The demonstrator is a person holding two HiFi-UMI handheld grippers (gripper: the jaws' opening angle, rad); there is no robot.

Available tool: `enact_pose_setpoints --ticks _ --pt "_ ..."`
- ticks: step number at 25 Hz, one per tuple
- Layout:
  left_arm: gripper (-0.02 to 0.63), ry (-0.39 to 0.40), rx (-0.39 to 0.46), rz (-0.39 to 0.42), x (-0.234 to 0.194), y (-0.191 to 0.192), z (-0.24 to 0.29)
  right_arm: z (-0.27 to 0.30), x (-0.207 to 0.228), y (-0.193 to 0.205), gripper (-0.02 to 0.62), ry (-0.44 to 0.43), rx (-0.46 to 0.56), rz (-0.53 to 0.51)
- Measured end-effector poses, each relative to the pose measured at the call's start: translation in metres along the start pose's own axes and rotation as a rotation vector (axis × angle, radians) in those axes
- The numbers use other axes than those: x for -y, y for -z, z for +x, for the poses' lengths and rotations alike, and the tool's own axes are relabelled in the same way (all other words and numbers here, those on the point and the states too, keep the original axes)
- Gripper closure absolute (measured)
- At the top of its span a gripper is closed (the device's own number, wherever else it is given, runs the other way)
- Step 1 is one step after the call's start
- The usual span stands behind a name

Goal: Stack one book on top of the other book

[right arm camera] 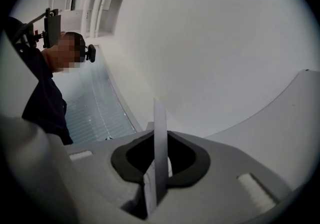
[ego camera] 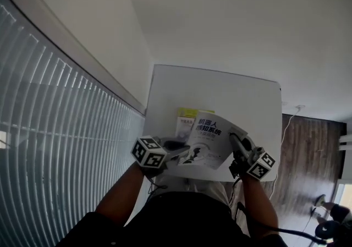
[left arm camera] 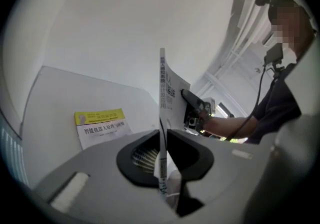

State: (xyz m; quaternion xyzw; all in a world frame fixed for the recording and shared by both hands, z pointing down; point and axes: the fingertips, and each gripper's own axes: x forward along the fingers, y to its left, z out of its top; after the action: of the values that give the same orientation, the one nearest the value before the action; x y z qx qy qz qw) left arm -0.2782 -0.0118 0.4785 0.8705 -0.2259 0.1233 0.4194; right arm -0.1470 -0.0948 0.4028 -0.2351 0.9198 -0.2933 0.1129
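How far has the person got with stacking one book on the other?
Done: the white book is gripped at opposite edges, with the left gripper and the right gripper both shut on it. In hand: it is held tilted above the table, close to the yellow-topped book lying flat there. Left: setting it down on that book and letting go.

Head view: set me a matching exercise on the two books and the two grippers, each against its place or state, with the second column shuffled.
Things:
1. white book
2. yellow-topped book
3. left gripper
4. right gripper

Places or states:
a. lies flat on the table
b. held up by two opposite edges
c. shut on the white book's edge at picture right
d. shut on the white book's edge at picture left

Pairs: 1-b, 2-a, 3-d, 4-c.
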Motion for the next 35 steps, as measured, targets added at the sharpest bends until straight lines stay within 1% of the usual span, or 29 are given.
enact_pose_setpoints --ticks 4,9,12,14,18,20,22,26,31,35 --pt "0.552 -0.035 0.016 -0.045 0.000 0.002 -0.006 0.012 0.006 0.005 0.546 -0.036 -0.027 0.037" --pt "0.552 -0.060 0.039 -0.103 0.007 0.013 0.019 -0.003 0.024 0.007 0.546 -0.100 -0.089 0.067" --pt "0.552 -0.070 0.041 -0.117 0.003 0.017 0.009 0.008 0.023 0.017 0.546 -0.124 -0.109 0.081" --pt "0.552 -0.071 0.043 -0.122 -0.012 0.027 0.009 0.015 0.030 0.033 0.546 -0.123 -0.118 0.090" --pt "0.552 -0.070 0.037 -0.147 -0.046 0.048 0.035 0.013 0.067 0.064 0.546 -0.111 -0.143 0.107" --pt "0.552 -0.069 0.034 -0.163 -0.063 0.053 0.046 0.015 0.084 0.074 0.546 -0.106 -0.163 0.114" --pt "0.552 -0.071 0.031 -0.178 -0.073 0.054 0.050 0.018 0.093 0.078 0.546 -0.100 -0.172 0.127" --pt "0.552 -0.067 0.025 -0.207 -0.073 0.056 0.051 0.020 0.098 0.081 0.546 -0.083 -0.178 0.151" --pt "0.552 -0.064 0.018 -0.216 -0.078 0.064 0.055 0.018 0.105 0.092 0.546 -0.067 -0.188 0.160" --pt "0.552 -0.062 0.009 -0.236 -0.068 0.056 0.052 0.020 0.103 0.087 0.546 -0.063 -0.196 0.180"
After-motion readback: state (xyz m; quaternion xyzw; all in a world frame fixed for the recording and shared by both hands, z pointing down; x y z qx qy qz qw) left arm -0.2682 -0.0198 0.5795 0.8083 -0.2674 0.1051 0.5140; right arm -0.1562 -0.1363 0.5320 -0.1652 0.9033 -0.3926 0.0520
